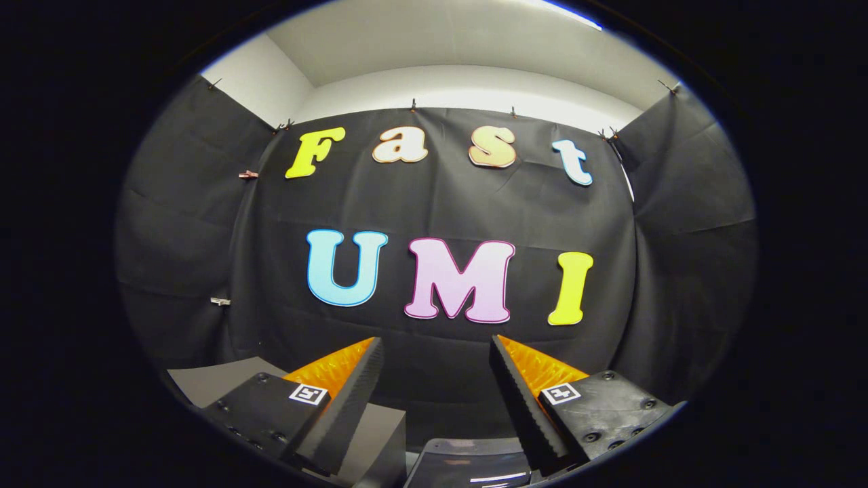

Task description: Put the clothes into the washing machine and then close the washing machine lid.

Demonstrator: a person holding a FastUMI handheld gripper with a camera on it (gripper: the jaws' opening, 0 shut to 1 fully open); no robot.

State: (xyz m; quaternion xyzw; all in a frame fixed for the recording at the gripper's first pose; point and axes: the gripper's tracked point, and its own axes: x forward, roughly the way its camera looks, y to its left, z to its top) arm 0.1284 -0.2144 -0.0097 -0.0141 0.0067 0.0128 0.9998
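Pointing at the black cloth wall [447,224], gripper [435,369] spread open, nothing between its fingers; dark glossy top of what may be the washing machine [468,464] just below them, grey tabletop [217,379] beside

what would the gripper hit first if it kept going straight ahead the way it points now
Probably the black cloth booth wall. The gripper is open with nothing between its fingers, and the way ahead looks free up to that cloth, though depth is hard to judge.
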